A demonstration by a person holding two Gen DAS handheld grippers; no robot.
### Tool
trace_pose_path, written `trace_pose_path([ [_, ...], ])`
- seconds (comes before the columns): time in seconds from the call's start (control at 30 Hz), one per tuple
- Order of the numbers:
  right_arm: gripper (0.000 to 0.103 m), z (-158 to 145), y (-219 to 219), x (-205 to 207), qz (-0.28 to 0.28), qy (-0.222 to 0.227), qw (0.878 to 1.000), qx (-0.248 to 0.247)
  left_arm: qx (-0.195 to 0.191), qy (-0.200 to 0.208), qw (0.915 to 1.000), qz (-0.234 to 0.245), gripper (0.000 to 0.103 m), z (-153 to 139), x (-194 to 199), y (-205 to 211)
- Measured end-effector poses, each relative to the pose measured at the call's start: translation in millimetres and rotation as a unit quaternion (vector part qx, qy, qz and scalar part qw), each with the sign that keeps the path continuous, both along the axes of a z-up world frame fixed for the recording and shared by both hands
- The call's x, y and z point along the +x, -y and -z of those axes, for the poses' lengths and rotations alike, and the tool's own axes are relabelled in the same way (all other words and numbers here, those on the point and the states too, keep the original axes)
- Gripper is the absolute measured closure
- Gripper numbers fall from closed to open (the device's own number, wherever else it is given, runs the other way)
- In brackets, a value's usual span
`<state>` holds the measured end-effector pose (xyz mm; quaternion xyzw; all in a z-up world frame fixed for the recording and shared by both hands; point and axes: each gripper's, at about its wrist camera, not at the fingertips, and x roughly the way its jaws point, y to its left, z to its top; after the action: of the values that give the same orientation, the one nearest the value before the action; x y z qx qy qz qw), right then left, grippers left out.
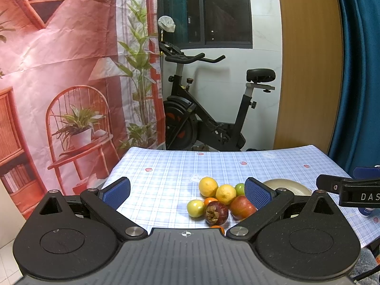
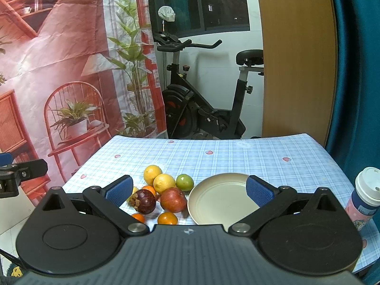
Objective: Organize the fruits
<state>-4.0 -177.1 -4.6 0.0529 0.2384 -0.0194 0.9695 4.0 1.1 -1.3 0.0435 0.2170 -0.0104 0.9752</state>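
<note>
A cluster of fruit lies on the checked tablecloth: two lemons (image 2: 163, 182), a green lime (image 2: 184, 182), a red apple (image 2: 173, 200), a dark mangosteen (image 2: 144, 201) and small oranges (image 2: 167, 218). Right of the fruit sits an empty cream plate (image 2: 223, 198). My right gripper (image 2: 188, 191) hangs open above the near table edge, with the apple and the plate's left rim showing between its blue pads. In the left wrist view the same lemons (image 1: 225, 193), mangosteen (image 1: 216, 212) and apple (image 1: 242, 207) show. My left gripper (image 1: 187, 196) is open and holds nothing.
A lidded paper cup (image 2: 364, 196) stands at the table's right edge. Beyond the table's far edge stands an exercise bike (image 2: 204, 104), with a printed backdrop (image 2: 71, 71) to the left and a blue curtain (image 2: 356, 71) to the right. The other gripper (image 1: 351, 190) shows at the right of the left wrist view.
</note>
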Motion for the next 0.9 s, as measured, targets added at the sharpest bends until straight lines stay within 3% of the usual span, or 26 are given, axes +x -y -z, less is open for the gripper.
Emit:
trace_pose_path([
  [0.63, 0.0, 0.7, 1.0, 1.2, -0.006, 0.008, 1.0, 0.005, -0.014, -0.006, 0.9999, 0.0, 0.0, 0.6, 6.2, -3.8],
  [0.9, 0.0, -9.1, 20.5, 26.1, -0.02, 0.028, 0.999, 0.017, -0.048, 0.003, 0.9976, -0.051, 0.0, 3.5, 42.7, -23.7],
])
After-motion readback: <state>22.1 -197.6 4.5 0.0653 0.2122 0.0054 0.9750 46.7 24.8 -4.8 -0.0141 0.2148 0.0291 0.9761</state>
